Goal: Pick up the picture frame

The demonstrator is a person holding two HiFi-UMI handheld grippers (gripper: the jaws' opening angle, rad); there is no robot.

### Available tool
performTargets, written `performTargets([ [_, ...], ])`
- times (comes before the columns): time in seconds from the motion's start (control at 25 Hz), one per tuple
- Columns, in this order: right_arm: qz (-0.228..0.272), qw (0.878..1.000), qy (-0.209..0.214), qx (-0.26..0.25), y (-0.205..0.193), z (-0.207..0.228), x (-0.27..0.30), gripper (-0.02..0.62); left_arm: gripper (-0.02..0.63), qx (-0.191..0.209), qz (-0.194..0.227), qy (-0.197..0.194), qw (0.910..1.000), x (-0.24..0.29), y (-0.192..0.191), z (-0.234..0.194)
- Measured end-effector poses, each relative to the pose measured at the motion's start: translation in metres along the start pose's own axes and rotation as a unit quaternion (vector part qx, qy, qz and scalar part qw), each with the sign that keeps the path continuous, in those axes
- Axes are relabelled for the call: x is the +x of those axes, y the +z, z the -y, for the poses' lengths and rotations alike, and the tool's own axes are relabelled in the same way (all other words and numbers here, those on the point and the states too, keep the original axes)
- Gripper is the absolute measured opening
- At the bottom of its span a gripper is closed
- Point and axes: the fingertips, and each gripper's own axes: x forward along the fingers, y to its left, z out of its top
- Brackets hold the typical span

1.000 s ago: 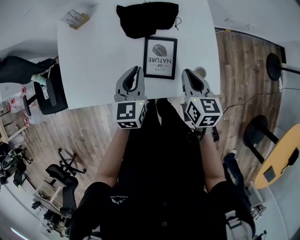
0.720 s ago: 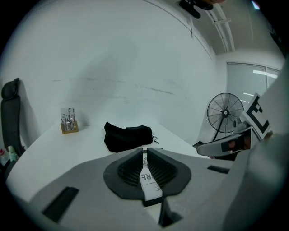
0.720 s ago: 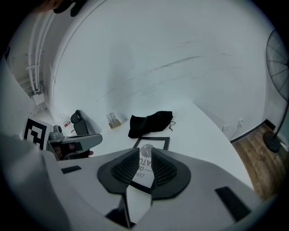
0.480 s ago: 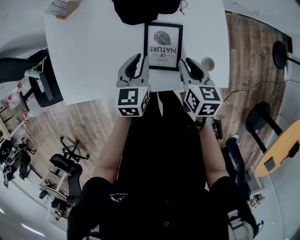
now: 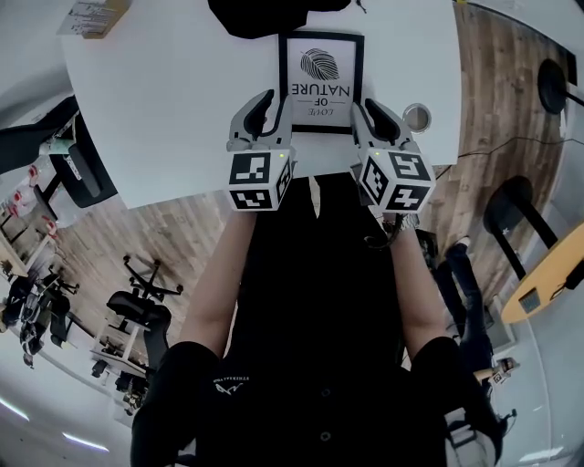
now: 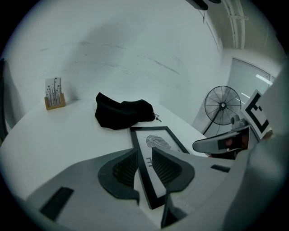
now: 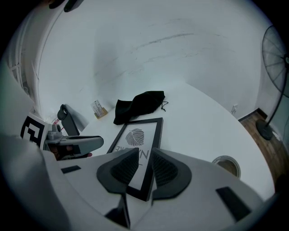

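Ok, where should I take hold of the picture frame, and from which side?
Grip the picture frame by its two long black side rails, near the corners closest to you, coming in low from the near table edge. It lies flat on the white table, and a black bag crowds its far end. The left gripper and right gripper, jaws apart, each line up with a rail.

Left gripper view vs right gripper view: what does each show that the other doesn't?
Left gripper view only: the right tool seen from outside, with its marker cube. Right gripper view only: the left tool seen from outside, and a small round container on the white table. Both: the picture frame, the black cloth behind it, the card holder and a standing fan.
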Motion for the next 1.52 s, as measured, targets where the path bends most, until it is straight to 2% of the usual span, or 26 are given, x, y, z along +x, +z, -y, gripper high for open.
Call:
performTargets([
  [0.32, -0.020, 0.999, -0.022, 0.018, -0.007, 0.003, 0.020, 0.094, 0.094, -0.017, -0.041, -0.013, 0.9989, 0.021, -0.016, -0.004],
  [0.52, -0.026, 0.998, -0.049, 0.018, -0.008, 0.011, 0.025, 0.094, 0.095, -0.021, -0.052, -0.017, 0.9983, 0.027, -0.018, -0.008],
  [0.72, -0.038, 0.997, -0.055, 0.035, -0.015, 0.014, 0.031, 0.094, 0.095, -0.018, -0.069, -0.026, 0.9971, 0.035, -0.026, -0.008],
  [0.96, -0.039, 0.996, -0.076, 0.022, -0.018, 0.015, 0.033, 0.089, 0.095, -0.034, -0.071, -0.027, 0.9965, 0.036, -0.032, -0.007],
  [1.16, -0.034, 0.996, -0.084, 0.020, -0.019, 0.014, 0.032, 0.087, 0.095, -0.043, -0.072, -0.012, 0.9964, 0.034, -0.033, -0.008],
  [1.52, -0.039, 0.995, -0.085, 0.018, -0.019, 0.013, 0.029, 0.069, 0.083, -0.064, -0.091, 0.038, 0.9931, 0.029, -0.033, -0.013],
])
